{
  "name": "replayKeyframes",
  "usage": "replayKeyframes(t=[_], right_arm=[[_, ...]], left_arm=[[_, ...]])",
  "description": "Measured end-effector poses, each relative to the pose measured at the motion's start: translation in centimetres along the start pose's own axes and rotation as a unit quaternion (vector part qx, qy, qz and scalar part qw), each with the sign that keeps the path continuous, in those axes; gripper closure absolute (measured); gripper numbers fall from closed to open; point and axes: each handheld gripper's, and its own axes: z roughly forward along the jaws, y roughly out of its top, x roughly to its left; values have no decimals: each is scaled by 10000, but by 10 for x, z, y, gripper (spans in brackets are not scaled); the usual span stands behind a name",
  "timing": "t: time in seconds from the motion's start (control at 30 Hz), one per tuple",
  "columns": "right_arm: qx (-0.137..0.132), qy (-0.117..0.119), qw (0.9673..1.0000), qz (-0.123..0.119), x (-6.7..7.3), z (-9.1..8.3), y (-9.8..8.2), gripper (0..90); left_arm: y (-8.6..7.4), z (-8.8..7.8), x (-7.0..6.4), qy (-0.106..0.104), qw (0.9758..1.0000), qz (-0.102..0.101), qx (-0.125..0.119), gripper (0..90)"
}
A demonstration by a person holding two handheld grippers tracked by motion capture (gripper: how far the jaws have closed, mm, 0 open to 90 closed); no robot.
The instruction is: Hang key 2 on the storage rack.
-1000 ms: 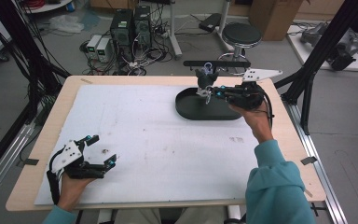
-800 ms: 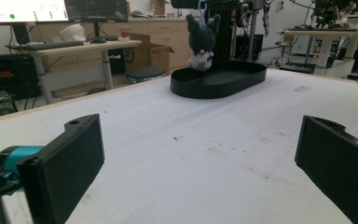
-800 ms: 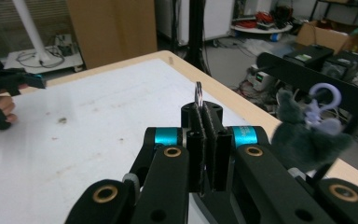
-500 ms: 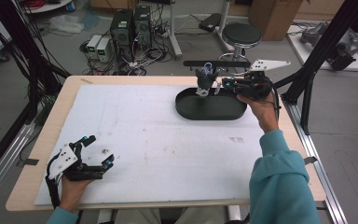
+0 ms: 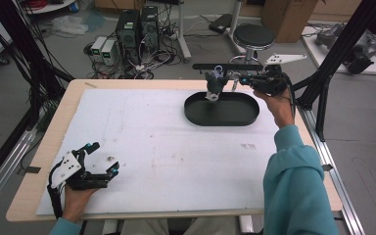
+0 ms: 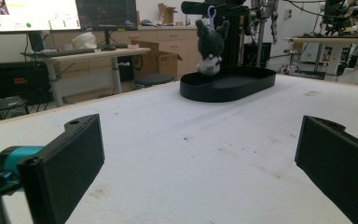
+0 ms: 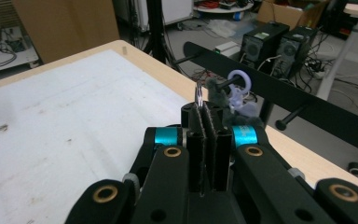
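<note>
Plush [image 7: 221, 100] mostly hidden (behind jaws).

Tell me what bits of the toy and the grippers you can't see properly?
- Toy, right gripper view: the closed jaws hide its body; just fuzz and the ring show.
- Toy, high view: too small to make out its face.
- Right gripper, high view: what its tips pinch is too small to tell.
- Left gripper, left gripper view: the bottom edge cuts off its jaws.
</note>
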Motion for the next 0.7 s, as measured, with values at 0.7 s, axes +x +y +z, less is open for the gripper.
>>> replayKeyframes(t=[0.7], right_arm=[[535,-428,9976,-13,-20,21,11,889]], left_arm=[[0,0,1,-6,10000,-12,-17,17]])
